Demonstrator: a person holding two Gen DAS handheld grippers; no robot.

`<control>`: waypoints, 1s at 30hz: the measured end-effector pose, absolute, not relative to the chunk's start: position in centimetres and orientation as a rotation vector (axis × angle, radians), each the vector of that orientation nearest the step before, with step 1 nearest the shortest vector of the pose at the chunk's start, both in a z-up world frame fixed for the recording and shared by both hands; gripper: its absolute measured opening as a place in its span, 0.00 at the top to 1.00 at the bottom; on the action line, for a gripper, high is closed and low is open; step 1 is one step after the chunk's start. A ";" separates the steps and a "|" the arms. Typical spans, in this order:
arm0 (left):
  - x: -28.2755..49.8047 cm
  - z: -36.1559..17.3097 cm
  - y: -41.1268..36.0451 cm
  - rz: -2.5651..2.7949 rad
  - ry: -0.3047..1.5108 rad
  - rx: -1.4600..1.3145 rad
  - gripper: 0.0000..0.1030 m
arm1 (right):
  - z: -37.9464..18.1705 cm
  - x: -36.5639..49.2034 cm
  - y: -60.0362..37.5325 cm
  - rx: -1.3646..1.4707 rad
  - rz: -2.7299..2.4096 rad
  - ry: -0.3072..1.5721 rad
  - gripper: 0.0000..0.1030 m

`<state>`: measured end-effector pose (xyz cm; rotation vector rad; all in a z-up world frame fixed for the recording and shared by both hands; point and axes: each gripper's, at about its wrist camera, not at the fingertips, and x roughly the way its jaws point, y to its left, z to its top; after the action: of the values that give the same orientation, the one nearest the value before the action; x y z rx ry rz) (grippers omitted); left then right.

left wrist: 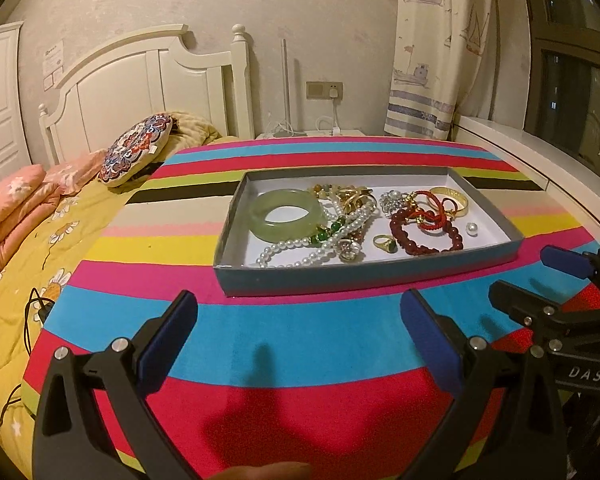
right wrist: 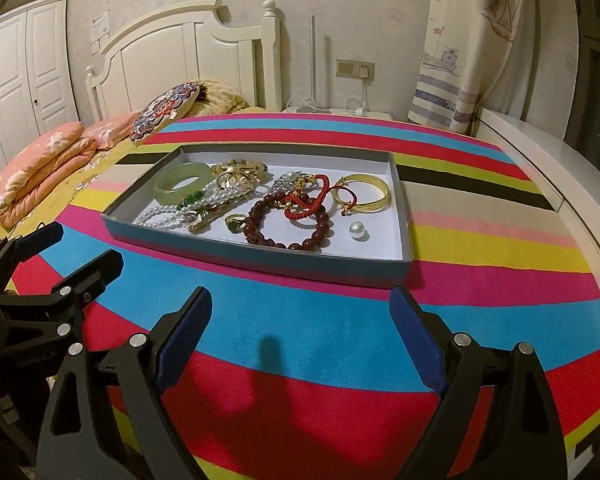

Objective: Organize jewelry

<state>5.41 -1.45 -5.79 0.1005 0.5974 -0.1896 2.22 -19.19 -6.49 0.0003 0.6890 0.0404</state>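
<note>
The jewelry (right wrist: 260, 204) is heaped together in a shallow tray (right wrist: 260, 258) on the striped cloth (right wrist: 300, 320). Both the left gripper (left wrist: 298, 312) and right gripper (right wrist: 302, 308) are held wide apart and empty just before the tray, seemingly poised for reaching in.

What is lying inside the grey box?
The grey box holds a jade bangle, pearl strands, a gold bangle, a dark red bead bracelet, a loose pearl and a green-stone ring. Whatever lies under the tangled middle pile is hidden.
</note>
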 end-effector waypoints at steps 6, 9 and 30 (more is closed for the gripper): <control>5.4 -5.8 -1.4 -0.190 0.597 0.100 0.02 | -6.5 2.2 -19.2 0.000 0.040 0.689 0.16; 5.4 -5.8 -1.4 -0.189 0.598 0.100 0.02 | -6.5 2.2 -19.2 0.000 0.040 0.688 0.16; 5.3 -6.5 -1.4 -0.197 0.609 0.100 0.02 | -6.4 2.2 -19.3 0.002 0.035 0.685 0.16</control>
<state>5.30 -1.37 -6.46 0.0998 0.6088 -0.1971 2.24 -19.25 -6.39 0.0019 0.6851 0.0352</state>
